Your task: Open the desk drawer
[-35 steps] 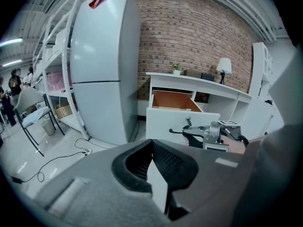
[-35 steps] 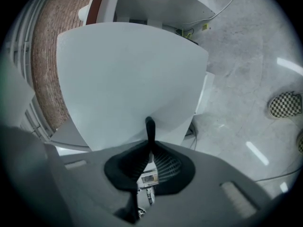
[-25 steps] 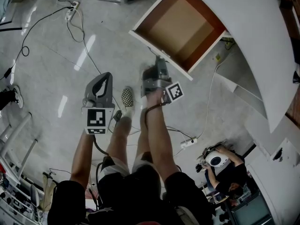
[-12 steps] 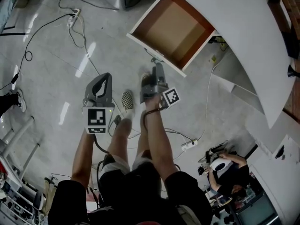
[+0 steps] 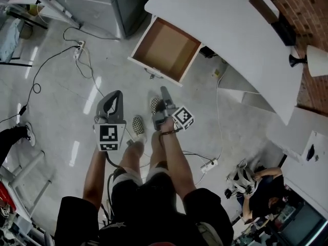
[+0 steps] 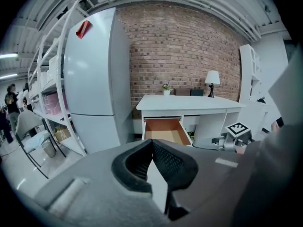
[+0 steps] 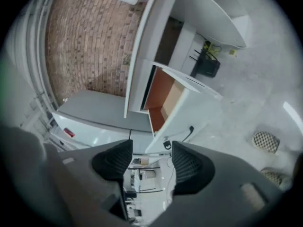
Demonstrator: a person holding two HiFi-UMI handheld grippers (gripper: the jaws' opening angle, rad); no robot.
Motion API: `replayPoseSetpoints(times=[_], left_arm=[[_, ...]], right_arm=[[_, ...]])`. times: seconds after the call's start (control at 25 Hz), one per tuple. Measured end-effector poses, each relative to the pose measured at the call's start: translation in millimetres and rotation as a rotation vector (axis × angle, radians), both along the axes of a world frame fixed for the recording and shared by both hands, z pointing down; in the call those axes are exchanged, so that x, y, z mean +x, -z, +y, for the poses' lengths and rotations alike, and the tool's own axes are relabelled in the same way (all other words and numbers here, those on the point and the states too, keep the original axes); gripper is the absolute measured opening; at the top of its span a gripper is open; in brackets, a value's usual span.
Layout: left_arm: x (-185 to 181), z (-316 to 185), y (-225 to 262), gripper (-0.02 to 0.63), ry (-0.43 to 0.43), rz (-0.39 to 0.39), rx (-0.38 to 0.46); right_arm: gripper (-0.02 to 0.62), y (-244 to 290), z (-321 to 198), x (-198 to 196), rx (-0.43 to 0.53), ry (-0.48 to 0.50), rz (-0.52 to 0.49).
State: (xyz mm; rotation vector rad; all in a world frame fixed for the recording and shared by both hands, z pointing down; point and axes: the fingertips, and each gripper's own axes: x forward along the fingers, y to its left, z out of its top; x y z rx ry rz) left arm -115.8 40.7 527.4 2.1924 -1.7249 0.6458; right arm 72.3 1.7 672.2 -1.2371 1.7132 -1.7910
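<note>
The white desk [image 5: 230, 29] has its drawer [image 5: 165, 49] pulled out, and the brown inside is empty. A small dark handle [image 5: 151, 76] sits on the drawer's white front. My right gripper [image 5: 164, 90] hangs in the air short of that front, open, with nothing between its pads [image 7: 189, 167]. In the right gripper view the drawer [image 7: 163, 96] lies ahead, rolled sideways. My left gripper [image 5: 114, 95] is beside it to the left, shut and empty, its pads meeting [image 6: 151, 143]. It faces the desk [image 6: 189, 100] and the drawer [image 6: 163, 131].
A grey refrigerator [image 5: 130, 4] stands left of the desk. Cables and power strips [image 5: 77, 12] [image 5: 207, 165] trail over the floor. My shoes [image 5: 138, 124] are below the grippers. A person [image 5: 256, 183] sits at lower right. A lamp [image 5: 315, 60] stands on the desk's far end.
Both grippers have risen and drawn back from the drawer. The right gripper has left the drawer's front, and the drawer stays pulled out.
</note>
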Motion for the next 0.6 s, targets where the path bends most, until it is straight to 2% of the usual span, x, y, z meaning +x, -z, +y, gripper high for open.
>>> replayPoseSetpoints(times=[0.16, 0.24, 0.4, 0.48, 0.6], left_arm=[[18, 0, 50, 0.011, -0.029, -0.011, 0.048], [27, -4, 77, 0.011, -0.048, -0.013, 0.079], [44, -10, 133, 0.011, -0.074, -0.007, 0.162], [52, -11, 162, 0.011, -0.087, 0.0, 0.205], [66, -11, 201, 0.011, -0.113, 0.003, 0.258]], right_arm=[[0.247, 78, 0, 4, 0.169, 0.202, 0.315], [0.24, 121, -6, 9, 0.27, 0.261, 0.455], [0.156, 207, -17, 28, 0.45, 0.26, 0.649], [0.156, 248, -18, 39, 0.529, 0.243, 0.739], [0.125, 302, -10, 57, 0.633, 0.232, 0.946]])
